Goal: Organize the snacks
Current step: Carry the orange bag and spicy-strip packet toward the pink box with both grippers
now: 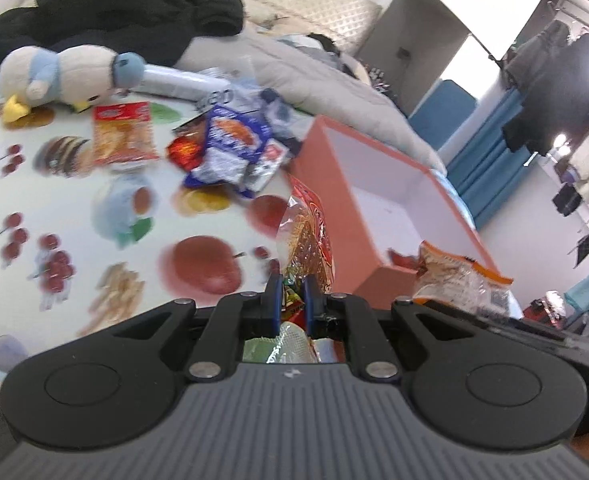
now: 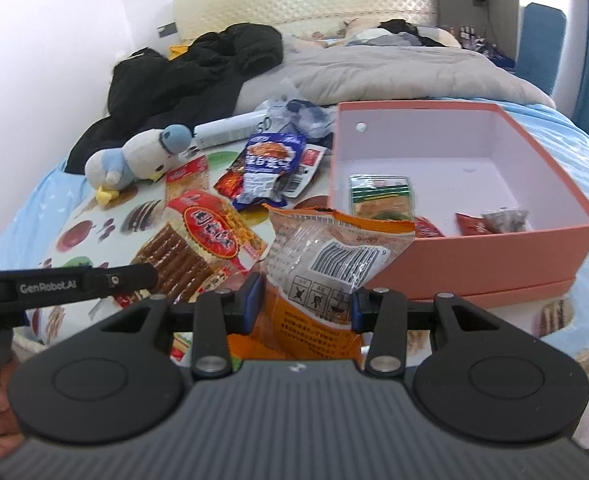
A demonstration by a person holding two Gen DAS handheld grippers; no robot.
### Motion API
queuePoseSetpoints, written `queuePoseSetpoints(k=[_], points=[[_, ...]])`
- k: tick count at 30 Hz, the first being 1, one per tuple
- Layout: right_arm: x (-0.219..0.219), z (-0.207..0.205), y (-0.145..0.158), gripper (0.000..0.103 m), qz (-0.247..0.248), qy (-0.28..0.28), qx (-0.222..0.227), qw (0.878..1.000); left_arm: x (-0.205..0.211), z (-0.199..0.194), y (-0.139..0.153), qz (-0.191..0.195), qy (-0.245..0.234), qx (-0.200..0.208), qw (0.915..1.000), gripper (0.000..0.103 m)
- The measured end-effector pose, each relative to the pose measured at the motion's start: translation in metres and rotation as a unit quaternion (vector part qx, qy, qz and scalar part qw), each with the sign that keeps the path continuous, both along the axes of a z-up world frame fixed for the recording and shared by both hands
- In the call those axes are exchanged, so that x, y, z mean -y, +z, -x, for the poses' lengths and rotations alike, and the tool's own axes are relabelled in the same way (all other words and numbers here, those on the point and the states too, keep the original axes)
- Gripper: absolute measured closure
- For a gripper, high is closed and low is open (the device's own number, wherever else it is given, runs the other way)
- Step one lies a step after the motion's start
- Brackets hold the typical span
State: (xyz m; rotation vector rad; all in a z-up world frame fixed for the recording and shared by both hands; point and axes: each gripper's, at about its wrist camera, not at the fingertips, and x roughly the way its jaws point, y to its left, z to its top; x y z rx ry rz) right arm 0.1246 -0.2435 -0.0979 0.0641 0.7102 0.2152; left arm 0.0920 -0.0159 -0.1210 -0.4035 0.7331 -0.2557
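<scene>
The right gripper [image 2: 304,302] is clamped on a crinkly orange-and-clear plastic snack bag [image 2: 334,252], light and slippery, best pinched at its seam. The left gripper [image 1: 293,300] pinches a red-labelled clear packet of brown sticks [image 1: 308,236]. Both hang at seven o'clock of the open salmon-pink cardboard box [image 2: 474,256].

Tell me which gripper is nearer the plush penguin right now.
Left. The left gripper, shut on a red snack pack, is on the plush penguin side; the right gripper sits nearer the pink box.

My right gripper [image 2: 305,300] holds an orange snack bag [image 2: 334,252] between its two pads, barcode side facing me. At the left I see my left gripper [image 2: 94,282] with a red sausage packet [image 2: 206,244]. Behind stands the pink box [image 2: 494,256]; a green packet [image 2: 380,196] and small red packets [image 2: 474,224] lie inside.
</scene>
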Motion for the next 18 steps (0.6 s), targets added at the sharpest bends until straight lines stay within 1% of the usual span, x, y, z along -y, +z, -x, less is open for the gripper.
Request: queuePoseSetpoints(k=[4,10,14,18], points=[[0.015,-0.002,0.007,0.058,-0.003,-0.011,0.003,1.0,0.021,-0.012,0.015,0.0,-0.019,0.017,0.9997,0.09],[0.038,-0.023,0.02,0.058,-0.001,-0.026,0.02,0.999,0.054,-0.045,0.037,0.004,-0.047,0.04,0.9981,0.09],[0.054,-0.042,0.027,0.058,0.0,-0.037,0.03,0.999,0.075,-0.069,0.047,0.005,-0.06,0.044,0.9972,0.09],[0.073,-0.063,0.029,0.058,-0.005,-0.05,0.031,0.998,0.099,-0.097,0.051,-0.001,-0.078,0.038,0.9962,0.09]])
